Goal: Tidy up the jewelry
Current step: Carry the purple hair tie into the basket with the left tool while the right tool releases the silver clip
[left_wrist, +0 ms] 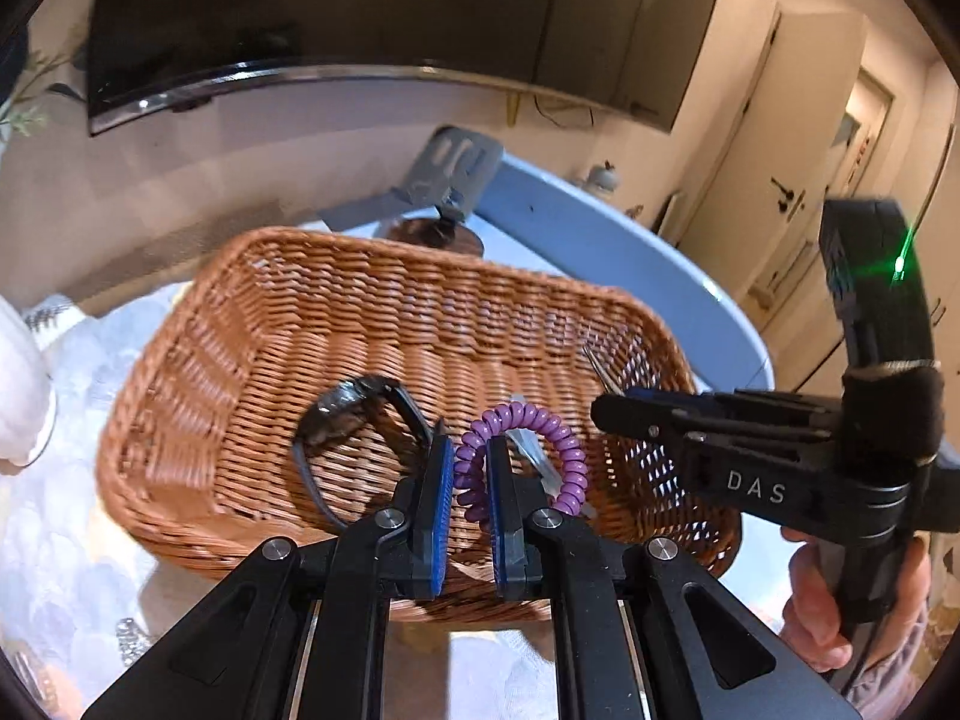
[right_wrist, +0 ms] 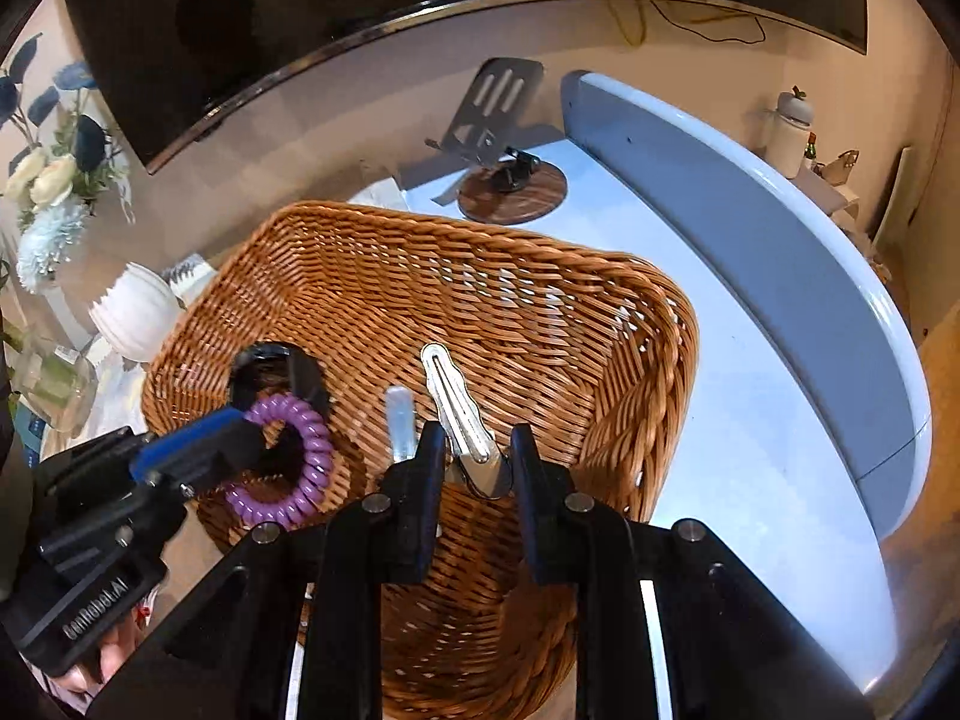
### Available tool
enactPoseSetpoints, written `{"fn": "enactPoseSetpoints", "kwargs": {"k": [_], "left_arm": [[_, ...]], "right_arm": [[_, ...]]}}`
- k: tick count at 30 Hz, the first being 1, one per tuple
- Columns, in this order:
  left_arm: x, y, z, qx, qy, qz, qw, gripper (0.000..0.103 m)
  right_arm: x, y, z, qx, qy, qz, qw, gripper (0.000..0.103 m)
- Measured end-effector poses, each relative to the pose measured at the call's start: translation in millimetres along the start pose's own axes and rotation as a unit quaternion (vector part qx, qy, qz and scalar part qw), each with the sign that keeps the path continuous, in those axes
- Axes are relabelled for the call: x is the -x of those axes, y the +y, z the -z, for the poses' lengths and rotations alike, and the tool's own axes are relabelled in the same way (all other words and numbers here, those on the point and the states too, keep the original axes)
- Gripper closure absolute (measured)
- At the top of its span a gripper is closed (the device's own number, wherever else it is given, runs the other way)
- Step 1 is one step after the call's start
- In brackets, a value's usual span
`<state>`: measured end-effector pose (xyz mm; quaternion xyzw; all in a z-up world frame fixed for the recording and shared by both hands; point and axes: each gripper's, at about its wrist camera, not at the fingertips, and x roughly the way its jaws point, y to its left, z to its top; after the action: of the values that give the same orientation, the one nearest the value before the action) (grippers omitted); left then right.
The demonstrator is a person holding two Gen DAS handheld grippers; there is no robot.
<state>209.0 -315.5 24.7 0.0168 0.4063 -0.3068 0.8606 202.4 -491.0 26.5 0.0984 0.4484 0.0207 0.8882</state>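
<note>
A brown wicker basket [left_wrist: 420, 264] [right_wrist: 480, 228] stands on a light tabletop. My left gripper [left_wrist: 469, 444] [right_wrist: 258, 438] hangs over its near left part, blue pads shut on a purple coil bracelet [left_wrist: 540, 420] [right_wrist: 312, 450]. My right gripper [right_wrist: 477, 441] [left_wrist: 603, 408] is over the basket's right side, shut on a silver hair clip [right_wrist: 447, 384] whose tip [left_wrist: 600, 369] pokes past the fingers. A black wristwatch [left_wrist: 354, 408] [right_wrist: 282, 366] lies on the basket floor. A clear plastic piece [right_wrist: 399, 414] [left_wrist: 531, 450] lies beside it.
Behind the basket a metal phone stand on a round wooden base [right_wrist: 510, 180] sits on the tabletop. A raised pale blue rail [right_wrist: 750, 210] curves along the right. A white ribbed vase [right_wrist: 135, 312] and flowers [right_wrist: 54, 180] stand at the left. A hand [left_wrist: 840, 600] grips the right tool.
</note>
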Motion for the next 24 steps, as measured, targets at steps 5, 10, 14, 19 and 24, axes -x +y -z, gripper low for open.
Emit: {"fn": "enactPoseSetpoints", "kwargs": {"k": [5,10,14,19,24], "left_arm": [[-0.3,-5.4,3.8,-0.019,0.001,-0.013,0.9997,0.092],[16.7,-2.9,4.8,-0.017,-0.004,0.003,0.9998,0.051],[44.6,4.5,7.9,-0.008,-0.028,0.013,0.9995,0.043],[93.1,16.2,17.5,-0.017,-0.046,-0.010,0.9987,0.043],[166.9,43.5,41.0,-0.014,-0.081,-0.052,0.9953,0.043]], "right_arm": [[-1.7,0.1,1.6,0.004,-0.004,-0.003,1.000,0.078],[12.2,2.7,3.8,0.001,-0.020,-0.036,0.999,0.073],[27.7,8.3,4.5,0.005,-0.038,-0.018,0.999,0.061],[46.7,30.3,9.4,0.028,-0.046,-0.031,0.998,0.061],[63.9,78.1,21.4,0.078,-0.057,-0.043,0.994,0.061]]}}
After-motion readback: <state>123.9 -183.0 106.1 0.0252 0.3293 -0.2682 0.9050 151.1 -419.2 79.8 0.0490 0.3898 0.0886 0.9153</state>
